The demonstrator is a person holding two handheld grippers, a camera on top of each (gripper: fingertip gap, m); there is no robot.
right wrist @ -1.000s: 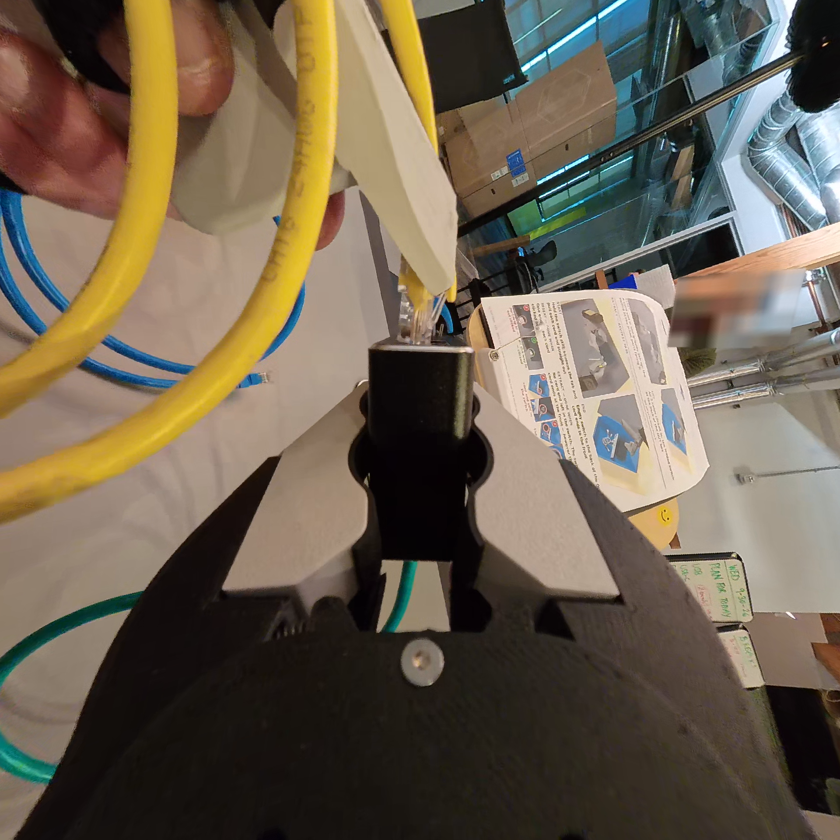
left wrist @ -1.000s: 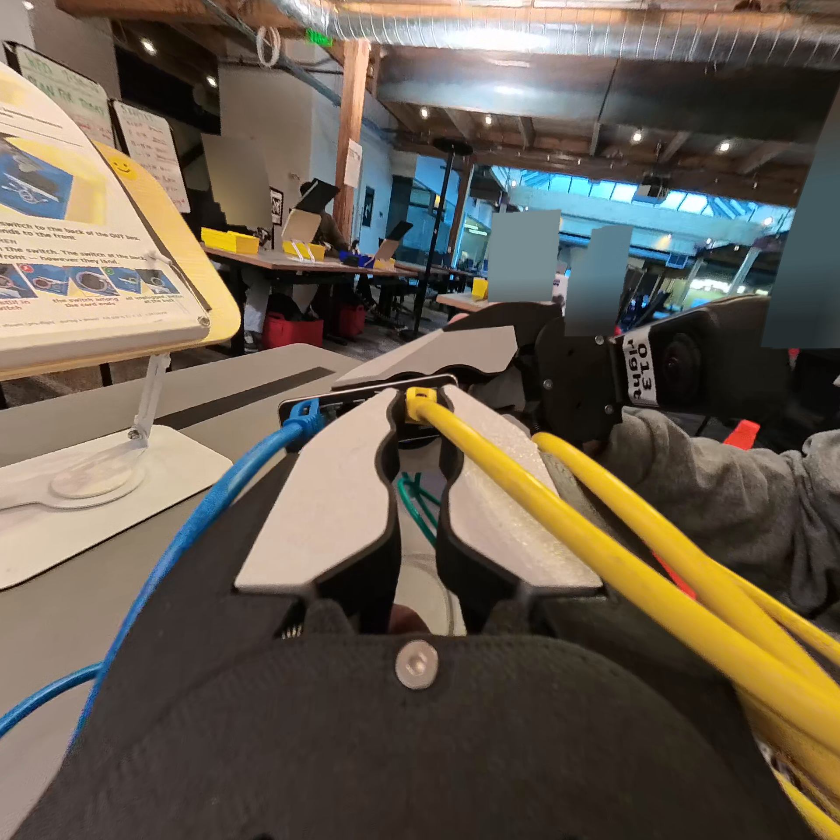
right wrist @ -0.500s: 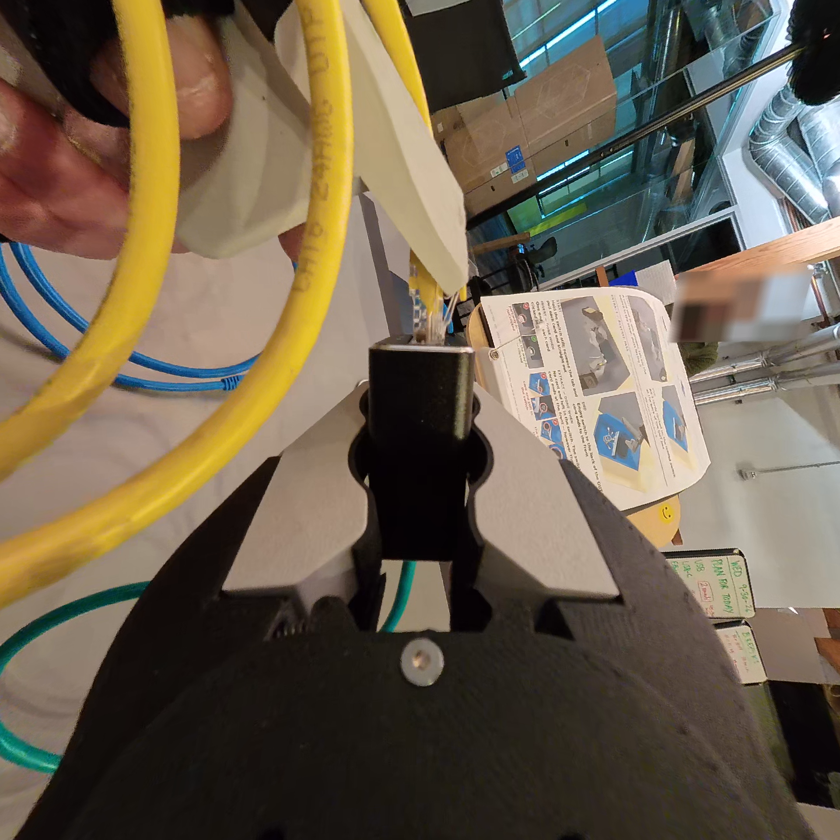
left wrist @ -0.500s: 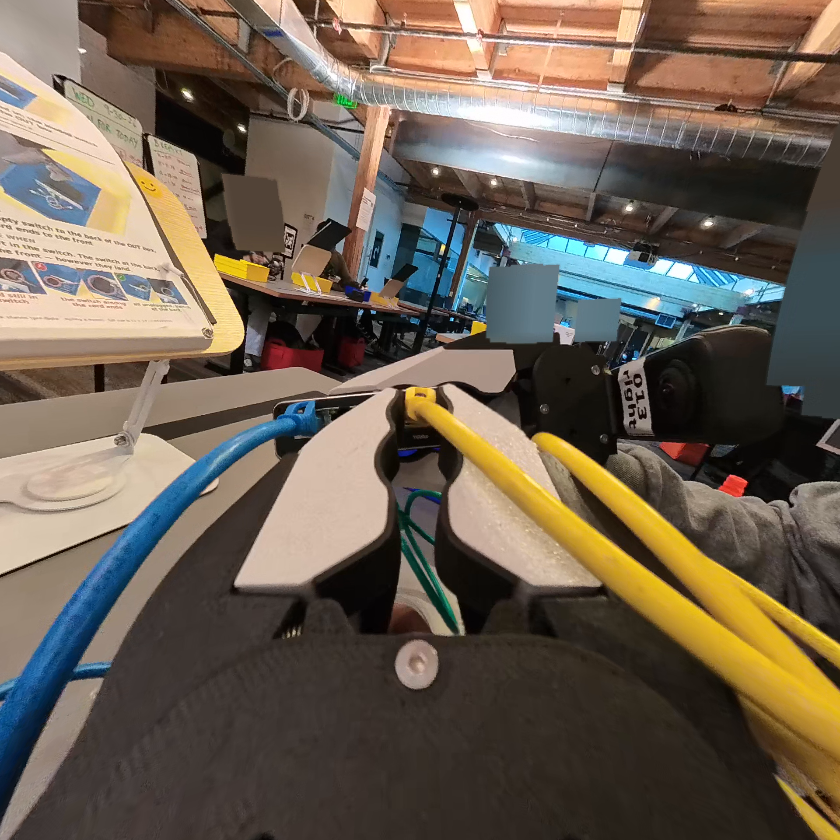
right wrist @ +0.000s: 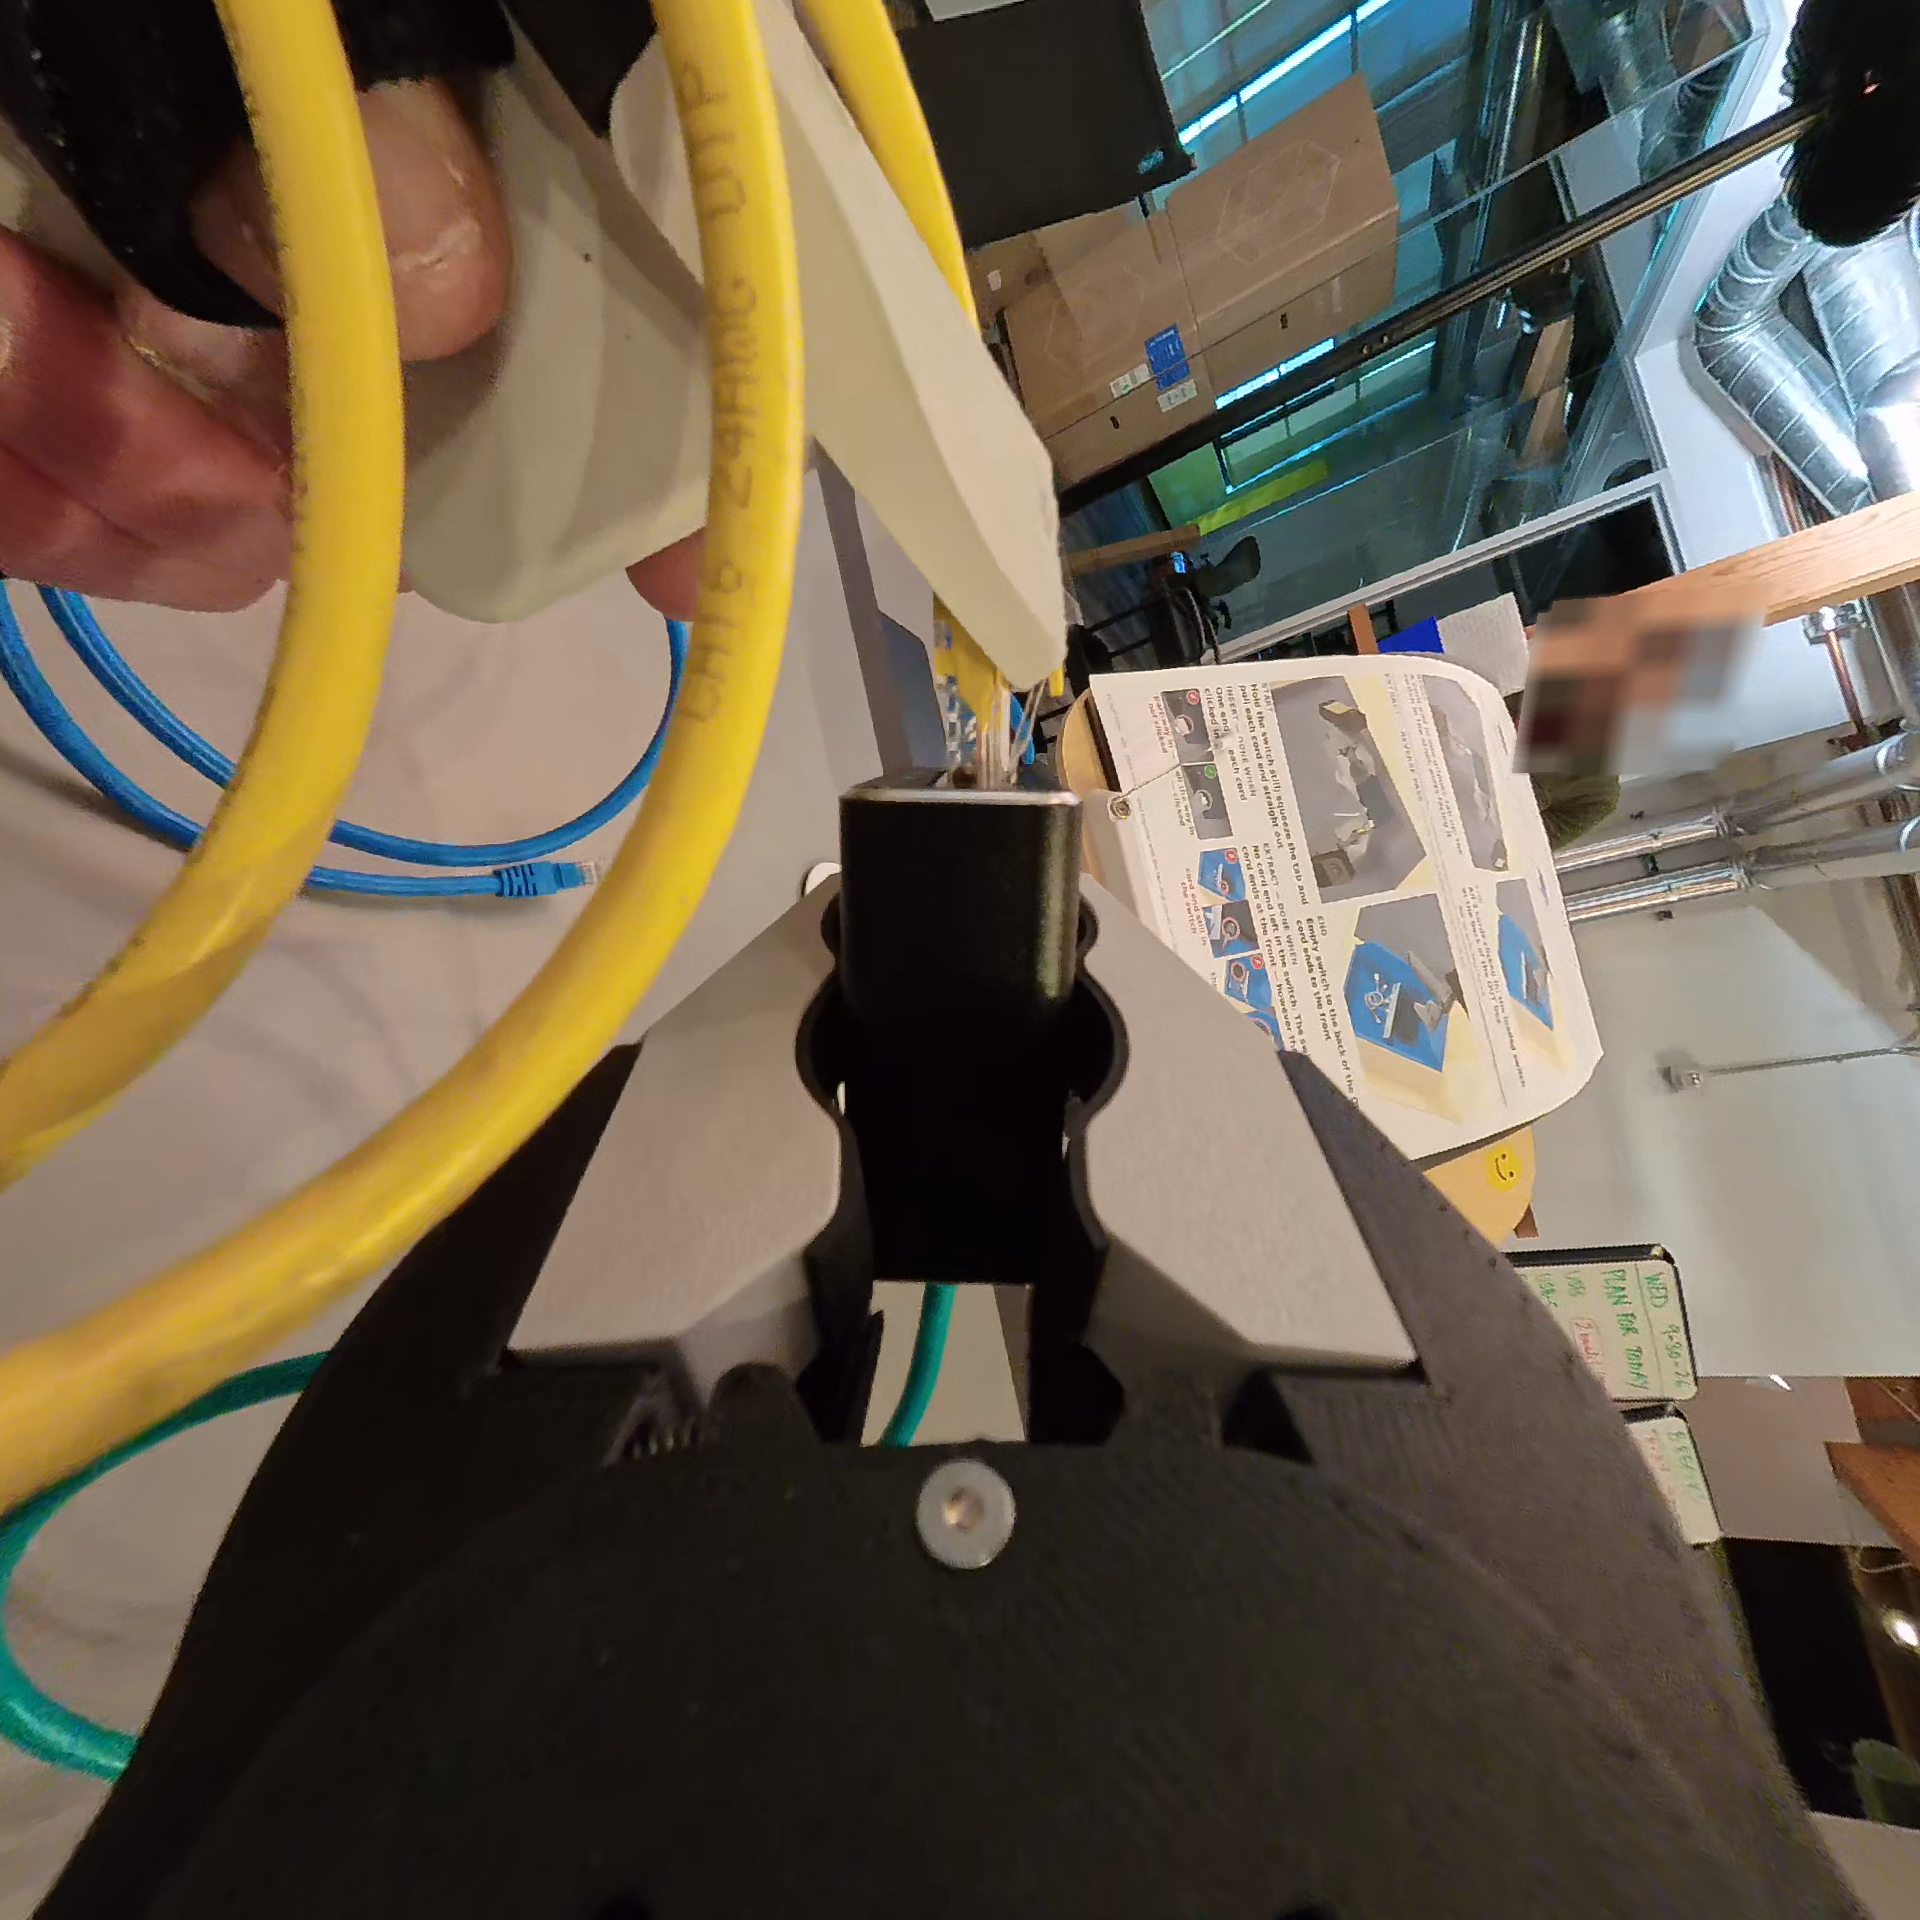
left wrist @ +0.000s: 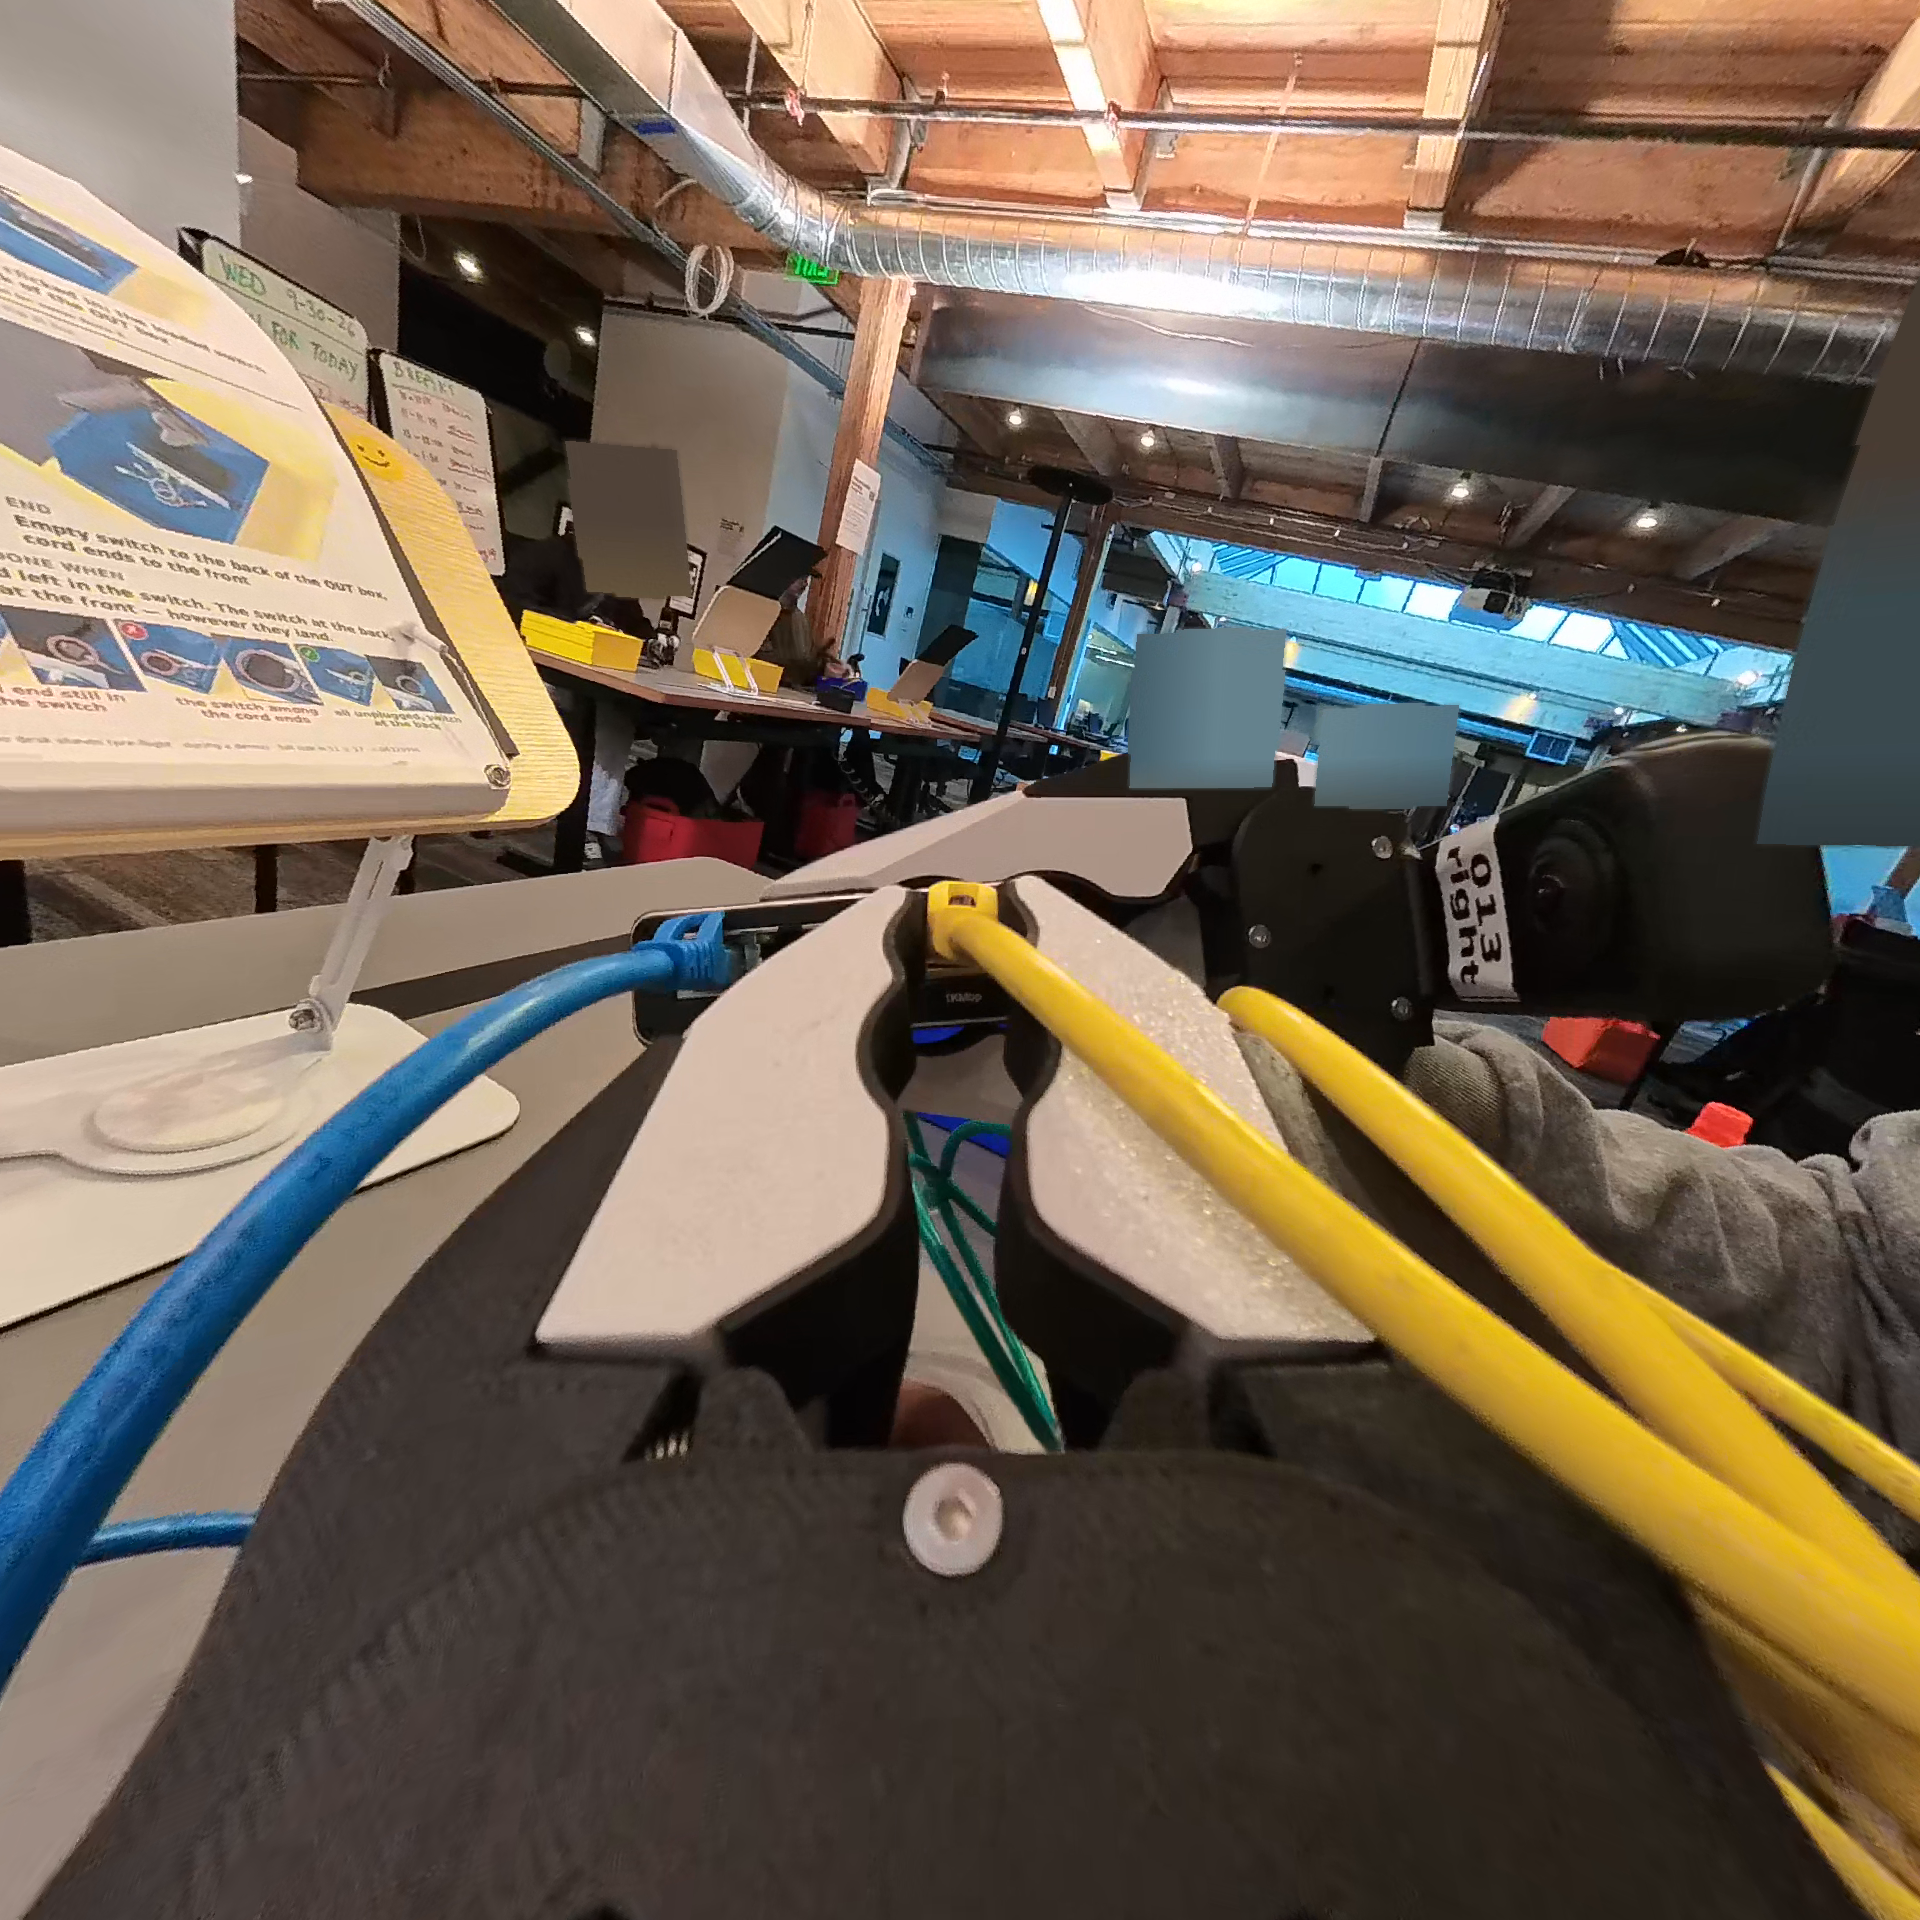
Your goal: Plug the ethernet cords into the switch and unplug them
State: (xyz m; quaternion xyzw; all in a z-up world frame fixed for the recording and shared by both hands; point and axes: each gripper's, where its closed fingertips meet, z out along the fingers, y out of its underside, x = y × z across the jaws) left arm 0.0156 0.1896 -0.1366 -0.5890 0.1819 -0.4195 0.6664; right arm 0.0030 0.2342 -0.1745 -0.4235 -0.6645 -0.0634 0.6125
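My left gripper [left wrist: 961,906] is shut on the yellow cord's plug [left wrist: 958,902], whose tip meets a port of the black switch [left wrist: 665,1003]. How deep it sits is hidden. A blue cord [left wrist: 681,951] is plugged into the switch to the left. My right gripper [right wrist: 956,920] is shut on the end of the switch [right wrist: 956,894] and holds it above the table. In the right wrist view the yellow plug [right wrist: 977,691] enters the switch from above under a left finger [right wrist: 935,468]. Yellow cord loops [right wrist: 343,727] hang across both views.
A loose blue plug [right wrist: 540,878] and a green cord [right wrist: 62,1714] lie on the grey table [left wrist: 125,1434]. An instruction sheet on a white stand [left wrist: 208,623] is at the left. The right gripper's body [left wrist: 1340,914] and a grey sleeve [left wrist: 1662,1226] are at the right. Spacing between my two grippers at the tips: around 6 cm.
Both grippers, the switch and the cords have shifted together and the left view has tilted upward. The yellow plug stays at the switch port; both grips are unchanged.
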